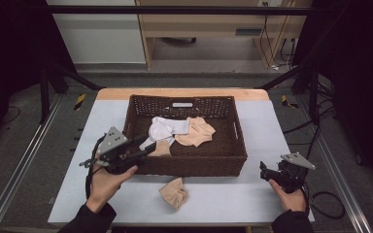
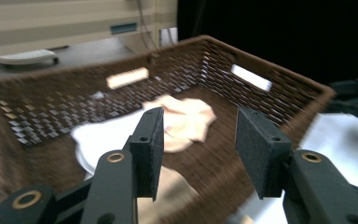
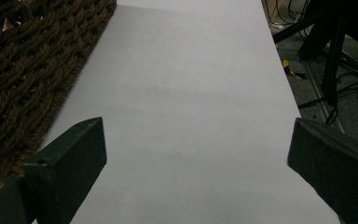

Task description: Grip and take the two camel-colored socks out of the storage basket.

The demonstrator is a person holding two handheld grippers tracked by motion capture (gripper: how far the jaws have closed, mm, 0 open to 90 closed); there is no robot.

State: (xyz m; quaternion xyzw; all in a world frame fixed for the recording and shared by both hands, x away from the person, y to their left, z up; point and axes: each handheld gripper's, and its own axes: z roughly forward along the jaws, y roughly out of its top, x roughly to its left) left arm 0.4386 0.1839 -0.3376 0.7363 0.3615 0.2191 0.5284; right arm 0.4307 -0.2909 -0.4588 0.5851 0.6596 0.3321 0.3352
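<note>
The left hand-held gripper (image 1: 148, 145) is hovering spread over the basket (image 1: 240, 145); the right hand-held gripper (image 1: 263, 171) is idling spread. A soft, light beige cloth (image 1: 174, 193) is lying on the desk (image 1: 267, 121); pinching a raised fold looks best.

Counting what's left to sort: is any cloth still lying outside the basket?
Yes, one tan cloth lies on the table before the basket.
</note>
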